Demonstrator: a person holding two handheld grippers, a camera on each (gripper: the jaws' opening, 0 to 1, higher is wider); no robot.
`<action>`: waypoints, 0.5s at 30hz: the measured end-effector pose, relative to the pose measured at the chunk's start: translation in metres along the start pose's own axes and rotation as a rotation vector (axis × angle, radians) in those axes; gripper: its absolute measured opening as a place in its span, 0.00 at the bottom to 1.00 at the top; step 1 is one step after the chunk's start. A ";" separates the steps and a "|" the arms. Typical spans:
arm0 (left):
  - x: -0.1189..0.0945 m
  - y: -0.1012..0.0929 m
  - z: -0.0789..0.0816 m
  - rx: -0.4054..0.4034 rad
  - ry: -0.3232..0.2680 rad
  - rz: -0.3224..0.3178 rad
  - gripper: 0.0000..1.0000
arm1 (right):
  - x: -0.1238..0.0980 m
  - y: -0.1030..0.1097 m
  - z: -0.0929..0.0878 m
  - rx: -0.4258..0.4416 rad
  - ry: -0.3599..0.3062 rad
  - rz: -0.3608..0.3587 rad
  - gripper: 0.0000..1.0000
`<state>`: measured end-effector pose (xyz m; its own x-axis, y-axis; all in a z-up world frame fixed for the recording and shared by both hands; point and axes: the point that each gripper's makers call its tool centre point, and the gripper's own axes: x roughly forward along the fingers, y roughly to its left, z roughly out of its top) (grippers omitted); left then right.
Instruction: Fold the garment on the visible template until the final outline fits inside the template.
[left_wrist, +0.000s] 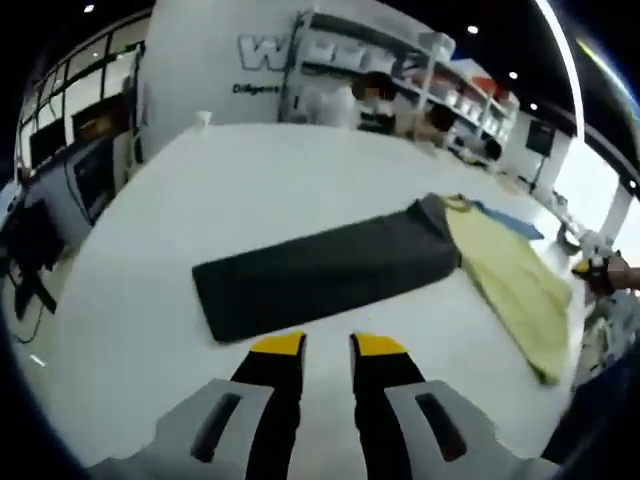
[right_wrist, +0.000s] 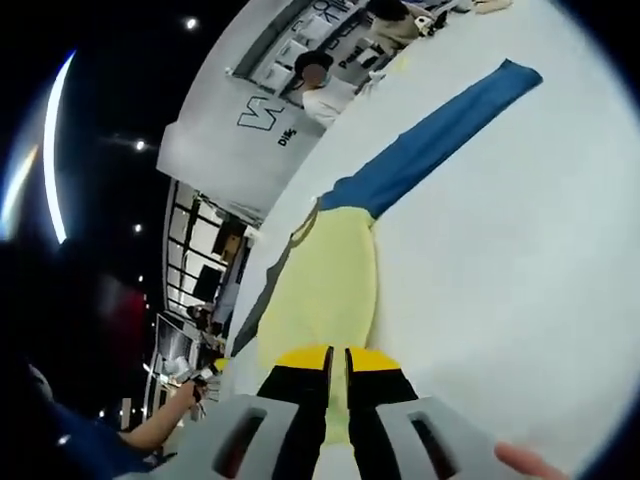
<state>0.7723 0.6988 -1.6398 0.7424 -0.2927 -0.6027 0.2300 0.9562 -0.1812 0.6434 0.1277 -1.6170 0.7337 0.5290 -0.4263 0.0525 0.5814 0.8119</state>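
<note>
Two grippers are raised over a white bench (left_wrist: 150, 300), and neither holds cloth. In the left gripper view, the left gripper (left_wrist: 327, 346) hovers just short of the near long edge of a dark grey template (left_wrist: 320, 272), a long rectangular mat lying flat on the bench; its yellow-tipped jaws stand narrow, with bare bench showing in the slit between them. At the far right end of the template lies the garment (left_wrist: 510, 275), pale yellow with a blue sleeve (left_wrist: 505, 222) reaching out beyond it. Most of the yellow cloth lies off the template's end and runs toward the bench edge, so the outline does not yet fit inside it.

In the right gripper view, the right gripper (right_wrist: 337, 353) sits over the near end of the yellow garment (right_wrist: 325, 290), jaws nearly closed with a thin gap; yellow cloth shows through that gap, but whether the tips touch it I cannot tell. The blue sleeve (right_wrist: 430, 145) stretches away across the bench, unfolded.

My judgement is that the work is at an early step: the garment is laid out long, with no fold finished. The next move likely calls for opening the jaws, pinching an edge of the yellow cloth or the sleeve, and carrying it over the dark mat, with the other gripper steadying the rest.
</note>
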 end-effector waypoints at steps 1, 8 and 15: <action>0.002 -0.019 -0.010 0.053 0.031 -0.041 0.19 | -0.001 -0.002 -0.003 -0.018 0.012 -0.013 0.00; -0.002 -0.085 -0.034 0.036 0.104 -0.169 0.25 | -0.001 -0.020 -0.010 -0.024 0.079 -0.018 0.01; -0.023 -0.160 -0.045 -0.071 0.157 -0.386 0.19 | 0.005 -0.026 -0.018 0.047 0.172 0.004 0.00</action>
<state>0.6901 0.5532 -1.6313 0.5041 -0.6305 -0.5902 0.4243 0.7760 -0.4667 0.6335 0.1265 -1.6474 0.6078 0.6311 -0.4820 0.0847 0.5520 0.8295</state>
